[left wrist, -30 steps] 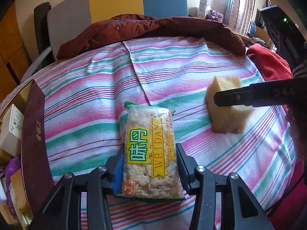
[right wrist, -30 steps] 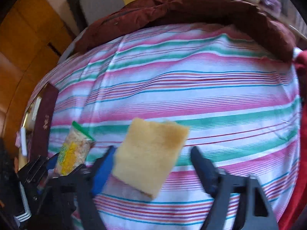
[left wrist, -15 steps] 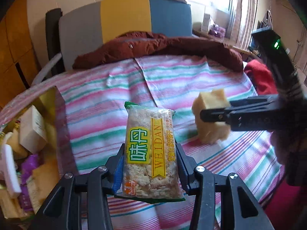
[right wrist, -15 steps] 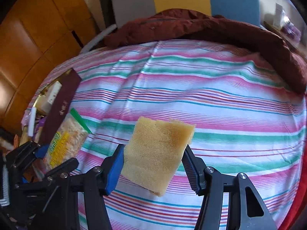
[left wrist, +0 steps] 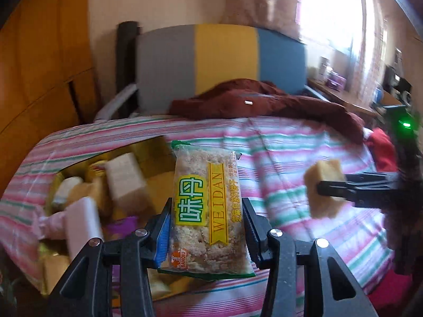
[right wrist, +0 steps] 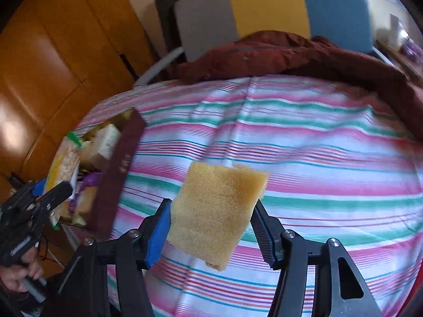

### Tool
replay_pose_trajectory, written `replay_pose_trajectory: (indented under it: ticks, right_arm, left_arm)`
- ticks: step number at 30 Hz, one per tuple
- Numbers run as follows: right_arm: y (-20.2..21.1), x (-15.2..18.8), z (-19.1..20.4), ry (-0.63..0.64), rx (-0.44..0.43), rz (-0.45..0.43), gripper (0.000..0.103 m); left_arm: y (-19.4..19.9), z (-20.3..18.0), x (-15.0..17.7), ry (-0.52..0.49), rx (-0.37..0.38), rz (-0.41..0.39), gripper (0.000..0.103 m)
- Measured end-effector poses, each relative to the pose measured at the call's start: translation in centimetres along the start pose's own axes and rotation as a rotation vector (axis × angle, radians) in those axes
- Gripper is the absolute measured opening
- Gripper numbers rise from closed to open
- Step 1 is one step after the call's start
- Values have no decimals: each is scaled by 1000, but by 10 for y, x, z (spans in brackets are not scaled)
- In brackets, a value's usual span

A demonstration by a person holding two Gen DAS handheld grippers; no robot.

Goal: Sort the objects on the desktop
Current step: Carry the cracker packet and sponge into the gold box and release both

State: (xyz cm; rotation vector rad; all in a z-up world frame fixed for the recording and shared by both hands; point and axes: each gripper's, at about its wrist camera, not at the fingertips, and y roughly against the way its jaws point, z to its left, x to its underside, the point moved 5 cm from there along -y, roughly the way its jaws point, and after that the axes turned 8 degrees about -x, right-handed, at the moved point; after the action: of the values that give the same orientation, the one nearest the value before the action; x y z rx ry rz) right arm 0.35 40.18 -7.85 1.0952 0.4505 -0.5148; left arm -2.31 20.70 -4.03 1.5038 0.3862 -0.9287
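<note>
My left gripper (left wrist: pixel 206 222) is shut on a clear snack packet (left wrist: pixel 205 203) with a yellow and green label, held above the striped cloth (left wrist: pixel 277 153). It hangs beside the gold-lined box (left wrist: pixel 156 148) on the left. My right gripper (right wrist: pixel 211 219) is shut on a yellow sponge (right wrist: pixel 216 208), lifted off the cloth (right wrist: pixel 317 145). In the left wrist view the sponge (left wrist: pixel 323 185) and the right gripper (left wrist: pixel 325 189) show at the right. In the right wrist view the packet (right wrist: pixel 63 163) and the left gripper (right wrist: pixel 50 192) appear at the far left over the box (right wrist: pixel 116 174).
The box holds several items, among them a white carton (left wrist: pixel 124 179) and a white and pink object (left wrist: pixel 79 219). A dark red jacket (left wrist: pixel 259 103) lies along the far edge. A red cloth (left wrist: pixel 380 148) sits at the right. A colour-blocked chair back (left wrist: pixel 222 55) stands behind.
Both grippers rose and swung left. The packet now hangs near the open box, which has come into the left wrist view. The sponge left the cloth and the right jaws closed on it.
</note>
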Motion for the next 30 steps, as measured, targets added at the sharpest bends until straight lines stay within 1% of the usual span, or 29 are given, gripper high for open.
replay_pose_trajectory:
  ticks: [5, 7, 9, 12, 16, 20, 23, 25, 29, 30]
  right_arm:
    - [-5, -12, 61, 79, -84, -19, 60]
    - [-8, -17, 88, 118, -126, -25, 60]
    - [-15, -22, 116, 171, -149, -26, 60]
    - [-31, -27, 154, 233, -193, -8, 60]
    - [-63, -29, 187, 302, -195, 45, 60]
    - [-88, -34, 198, 313, -184, 76, 60]
    - [-105, -40, 199, 285, -196, 96, 61]
    - [-117, -41, 199, 276, -189, 115, 64]
    - [-137, -44, 198, 232, -194, 136, 65]
    - [-140, -45, 197, 218, -202, 138, 68]
  left_arm:
    - [-11, 60, 14, 100, -75, 51, 48]
    - [-13, 78, 21, 128, -96, 62, 48]
    - [-15, 96, 29, 157, -114, 75, 48]
    - [-18, 114, 39, 188, -120, 86, 48]
    - [-27, 122, 49, 223, -105, 110, 48]
    - [-36, 128, 56, 238, -106, 126, 48]
    - [-42, 129, 56, 236, -102, 136, 48]
    - [-49, 129, 56, 232, -100, 149, 48]
    - [-57, 125, 54, 202, -116, 148, 48]
    - [-58, 125, 54, 203, -117, 154, 48]
